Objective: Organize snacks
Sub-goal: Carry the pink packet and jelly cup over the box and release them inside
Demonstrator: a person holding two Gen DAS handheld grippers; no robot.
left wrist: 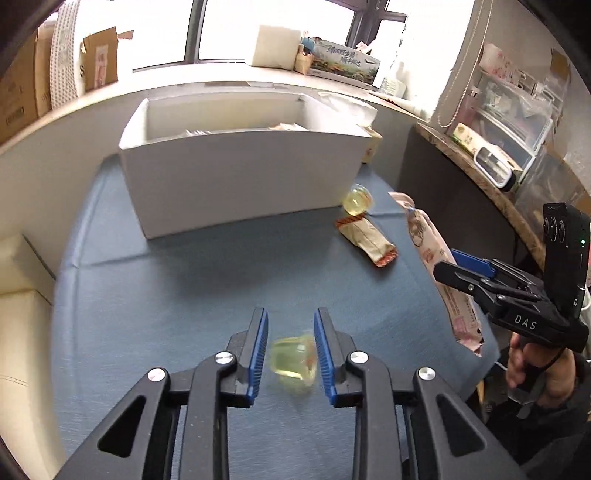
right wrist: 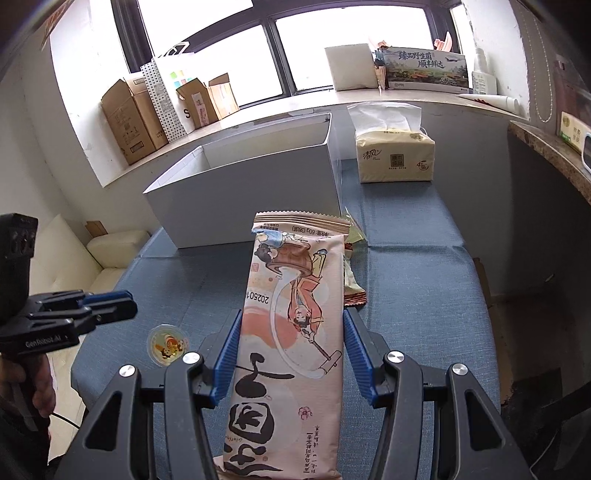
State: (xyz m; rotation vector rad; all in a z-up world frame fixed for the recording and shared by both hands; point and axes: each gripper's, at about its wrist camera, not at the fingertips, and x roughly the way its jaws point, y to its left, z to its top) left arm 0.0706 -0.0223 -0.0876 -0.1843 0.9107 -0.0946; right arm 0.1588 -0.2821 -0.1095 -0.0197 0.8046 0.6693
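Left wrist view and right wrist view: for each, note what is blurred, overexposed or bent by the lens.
Left wrist view: jelly cup smeared by blur, window washed white, white box bowed at its edges. Right wrist view: pink snack packet sharp, window washed white, corners dark.

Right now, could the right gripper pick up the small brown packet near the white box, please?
Probably not yet: the right gripper is shut on the long pink packet, so its jaws are full. The brown packet itself lies uncovered on the table.
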